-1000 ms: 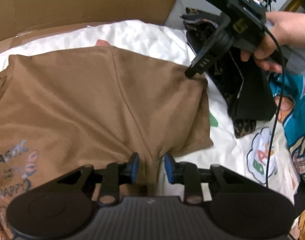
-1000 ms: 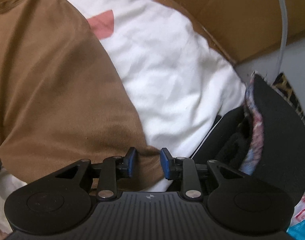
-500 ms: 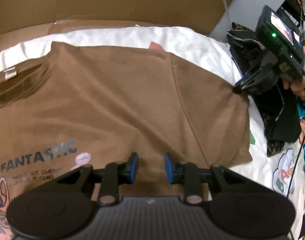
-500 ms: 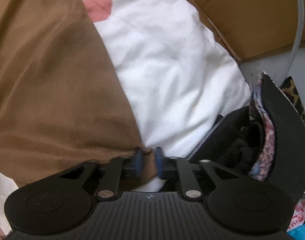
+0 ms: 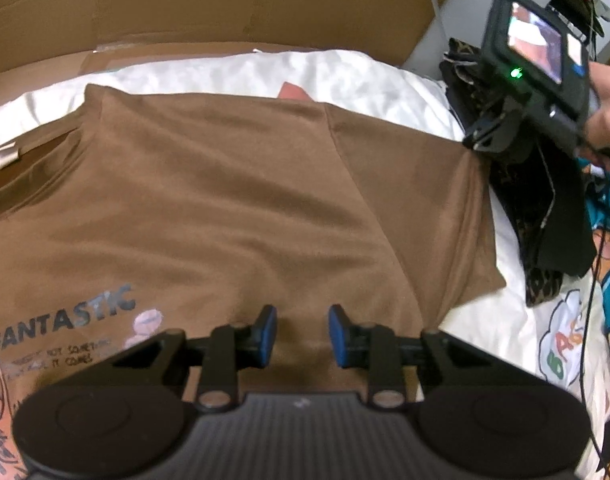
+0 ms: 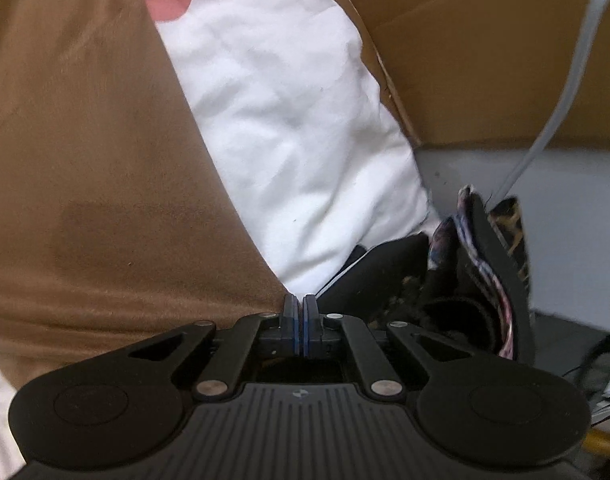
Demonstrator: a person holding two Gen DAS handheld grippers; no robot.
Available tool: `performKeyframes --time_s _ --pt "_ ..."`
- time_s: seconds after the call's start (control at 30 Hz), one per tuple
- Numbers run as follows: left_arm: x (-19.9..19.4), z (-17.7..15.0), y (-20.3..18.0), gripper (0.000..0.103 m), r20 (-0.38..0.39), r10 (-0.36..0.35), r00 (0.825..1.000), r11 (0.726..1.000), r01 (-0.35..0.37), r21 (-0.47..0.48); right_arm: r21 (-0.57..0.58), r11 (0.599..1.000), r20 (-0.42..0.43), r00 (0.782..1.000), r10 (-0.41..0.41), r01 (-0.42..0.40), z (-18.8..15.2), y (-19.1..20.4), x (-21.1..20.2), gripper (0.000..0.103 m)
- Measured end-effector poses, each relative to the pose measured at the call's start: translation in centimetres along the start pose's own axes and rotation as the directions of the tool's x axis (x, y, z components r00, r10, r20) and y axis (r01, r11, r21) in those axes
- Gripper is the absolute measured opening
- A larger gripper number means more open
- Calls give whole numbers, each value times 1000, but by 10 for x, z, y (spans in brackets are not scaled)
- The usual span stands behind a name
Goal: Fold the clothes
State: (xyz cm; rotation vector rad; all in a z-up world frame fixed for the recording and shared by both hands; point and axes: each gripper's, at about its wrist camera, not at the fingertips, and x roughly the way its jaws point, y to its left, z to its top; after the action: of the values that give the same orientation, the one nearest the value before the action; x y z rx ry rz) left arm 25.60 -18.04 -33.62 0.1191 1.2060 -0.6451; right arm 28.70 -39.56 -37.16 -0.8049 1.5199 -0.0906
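slippage is the risk: brown t-shirt (image 5: pixel 233 200) lies flat on the bed (image 5: pixel 385 76), right claw (image 6: pixel 299 320) pinching just its sleeve corner, left claw (image 5: pixel 301 336) spread above the chest, so a tug could free it.

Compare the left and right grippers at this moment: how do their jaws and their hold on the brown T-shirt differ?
The left gripper has its jaws apart and grips nothing, hovering over the brown T-shirt near its chest print. The right gripper has its jaws closed, pinching the sleeve corner at the shirt's edge. Both have blue pads and black frames.
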Motion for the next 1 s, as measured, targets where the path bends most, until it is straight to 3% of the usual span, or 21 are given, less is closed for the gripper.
performKeyframes --time_s 0.1,0.27,0.33,0.53,0.67,0.87,1.0 --pt "1 -1 -3 30 -7 -3 1000 1000 3 7 -2 1000 19 1000 -21 21 0 -2 8 4" --pt "-3 -2 -8 31 0 -12 1000 1000 12 14 62 998 139 990 7 -16 -13 -12 -24 33" --pt "-6 -1 -10 31 7 -10 1000 1000 10 17 91 995 194 981 24 -42 -24 -15 -39 38" --pt "-19 0 -11 33 31 -1 1000 1000 1 19 188 974 295 953 70 -129 -70 -8 -87 38" --pt "-27 -1 -11 34 44 6 999 1000 -6 12 264 946 360 929 84 -188 -89 -14 -73 38" --pt "-36 -4 -12 34 59 2 998 1000 -3 9 376 873 464 879 111 -309 -130 3 -89 38" --pt "-39 -6 -13 34 67 -9 998 1000 9 6 453 795 537 835 118 -403 -154 24 -89 38"
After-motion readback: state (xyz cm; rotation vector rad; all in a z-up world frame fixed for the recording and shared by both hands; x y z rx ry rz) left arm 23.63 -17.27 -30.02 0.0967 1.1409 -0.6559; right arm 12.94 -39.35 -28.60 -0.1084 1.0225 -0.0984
